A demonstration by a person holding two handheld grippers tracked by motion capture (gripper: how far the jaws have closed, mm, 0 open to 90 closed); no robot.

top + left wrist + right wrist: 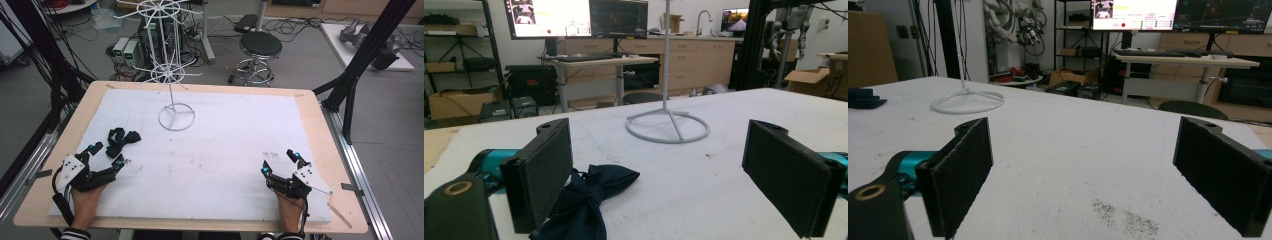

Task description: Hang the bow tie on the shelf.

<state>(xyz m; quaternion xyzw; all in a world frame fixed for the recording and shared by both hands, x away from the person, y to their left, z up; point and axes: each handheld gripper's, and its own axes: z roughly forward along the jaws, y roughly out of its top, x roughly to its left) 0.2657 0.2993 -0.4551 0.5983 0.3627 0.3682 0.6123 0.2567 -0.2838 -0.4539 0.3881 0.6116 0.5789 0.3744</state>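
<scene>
A dark navy bow tie (120, 140) lies on the white mat at the left. In the left gripper view the bow tie (589, 197) rests between the jaws, close against the left one, with no pad pressing on it. My left gripper (106, 154) is open and low on the mat just behind the tie. A white wire stand (170, 75) with a ring base (668, 128) rises at the far middle of the mat. My right gripper (281, 161) is open near the front right, nothing between its jaws (1083, 175). The ring base (968, 101) and the bow tie (865, 98) lie far off to its left.
The white foam mat (225, 145) covers a wooden table (330, 150). A black stool (260, 50) and cables stand on the floor beyond the far edge. Black frame posts (360, 65) rise at the right. Faint dark marks (1120, 215) dot the mat near the right gripper.
</scene>
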